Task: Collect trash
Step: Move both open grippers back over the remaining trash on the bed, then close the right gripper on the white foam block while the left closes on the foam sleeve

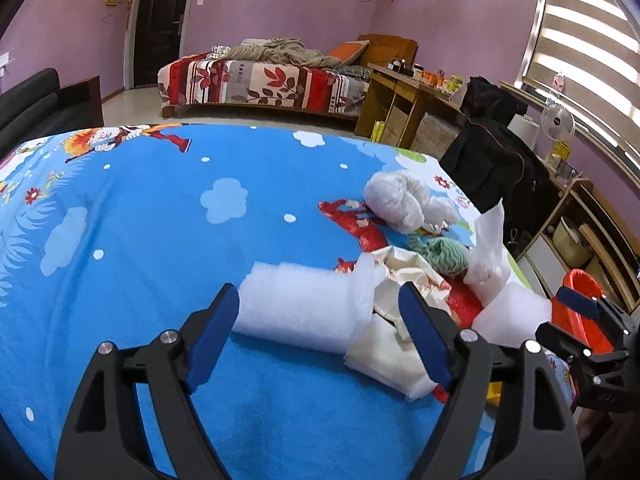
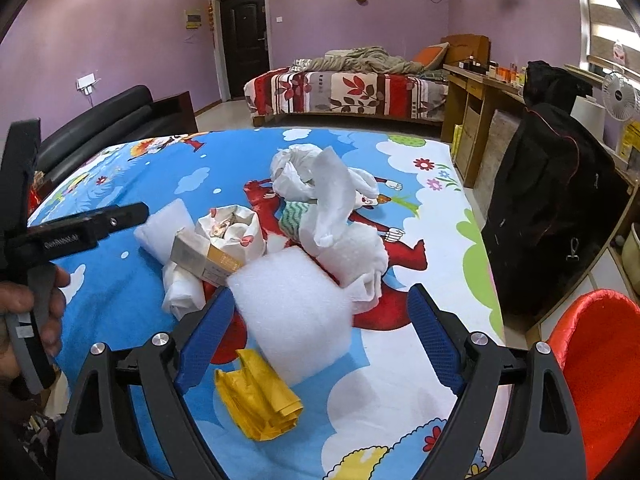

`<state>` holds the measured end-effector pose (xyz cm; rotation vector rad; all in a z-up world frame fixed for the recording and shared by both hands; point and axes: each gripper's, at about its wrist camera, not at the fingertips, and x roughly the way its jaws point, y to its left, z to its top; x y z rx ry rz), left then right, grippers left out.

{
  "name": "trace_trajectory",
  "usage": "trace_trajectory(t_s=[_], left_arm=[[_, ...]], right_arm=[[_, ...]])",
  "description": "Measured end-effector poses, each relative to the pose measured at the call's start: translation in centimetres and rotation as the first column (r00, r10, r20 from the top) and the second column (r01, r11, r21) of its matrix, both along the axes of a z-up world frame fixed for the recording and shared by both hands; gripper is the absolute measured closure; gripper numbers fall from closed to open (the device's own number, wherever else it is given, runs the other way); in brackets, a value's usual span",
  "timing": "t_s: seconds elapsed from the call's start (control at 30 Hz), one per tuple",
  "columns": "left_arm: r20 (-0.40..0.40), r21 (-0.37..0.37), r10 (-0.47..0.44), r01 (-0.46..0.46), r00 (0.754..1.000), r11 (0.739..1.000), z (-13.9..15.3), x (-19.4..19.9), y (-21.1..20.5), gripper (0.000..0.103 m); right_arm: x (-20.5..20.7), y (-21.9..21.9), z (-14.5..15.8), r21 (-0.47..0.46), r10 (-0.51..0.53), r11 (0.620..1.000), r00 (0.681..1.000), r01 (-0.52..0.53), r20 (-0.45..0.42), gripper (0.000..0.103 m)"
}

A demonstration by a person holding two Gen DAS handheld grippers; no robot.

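Note:
A pile of trash lies on a blue cartoon bedsheet (image 1: pixel 160 240). My left gripper (image 1: pixel 320 300) is open, its blue fingers straddling a roll of white foam (image 1: pixel 296 312) and a crumpled cream bag (image 1: pixel 396 280). My right gripper (image 2: pixel 320 304) is open around a second white foam block (image 2: pixel 296 312). In the right wrist view a yellow plastic bag (image 2: pixel 256 400) lies under the gripper, a small cardboard box (image 2: pixel 208 260) leans on the cream bag (image 2: pixel 236 228), and white tissue (image 2: pixel 332 196) and a white plastic bag (image 2: pixel 292 168) lie behind. A green wad (image 1: pixel 448 256) sits by the tissue.
A red trash bin (image 2: pixel 592 360) stands off the bed's right edge, also in the left wrist view (image 1: pixel 580 304). A black bag (image 2: pixel 548 208) leans on a wooden desk (image 2: pixel 472 96) at right. A second bed (image 2: pixel 348 88) stands behind; a black sofa (image 2: pixel 108 120) is at left.

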<state>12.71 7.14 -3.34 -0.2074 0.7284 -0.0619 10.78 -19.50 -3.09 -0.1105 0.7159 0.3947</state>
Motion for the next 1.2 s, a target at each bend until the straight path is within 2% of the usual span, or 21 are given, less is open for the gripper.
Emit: trace_trajectory(t_s=[0.1,0.43,0.6,0.73,0.83,1.07,1.2], left_arm=[[-0.021,0.004,-0.007,0.007,1.0,1.0,-0.7,0.4,-0.1,0.02],[-0.105,0.012,0.004,-0.003,0.994,1.0,-2.7,2.2,0.5,0.019],[-0.118,0.036,0.009,-0.005,0.993,0.999,-2.9,2.7,0.7,0.019],[-0.139,0.061,0.015,-0.006,0.99,0.998,-3.3,3.0,0.8,0.021],[-0.135,0.078,0.015,-0.004,0.991,0.997,-3.2,2.8,0.6,0.022],[-0.124,0.093,0.04,-0.029,0.991,0.995,-2.8,2.2,0.8,0.024],[-0.093,0.111,0.064,-0.053,0.994,0.992,-1.7,1.6,1.0,0.024]], right_arm=[[0.0,0.2,0.1,0.002,0.007,1.0,1.0,-0.007,0.0,0.02],[0.9,1.2,-1.3,-0.013,0.022,1.0,0.999,-0.023,-0.04,0.02],[1.2,1.5,-1.8,-0.024,0.025,0.999,0.998,-0.027,-0.058,0.021],[1.3,1.7,-2.1,-0.03,0.04,0.999,0.997,-0.043,-0.071,0.029],[1.1,1.8,-2.0,-0.025,0.054,0.998,0.996,-0.056,-0.073,0.039],[0.8,1.4,-1.4,-0.026,0.043,0.999,0.998,-0.044,-0.051,0.04],[0.7,1.0,-0.5,-0.012,0.029,0.999,0.999,-0.029,-0.032,0.04]])
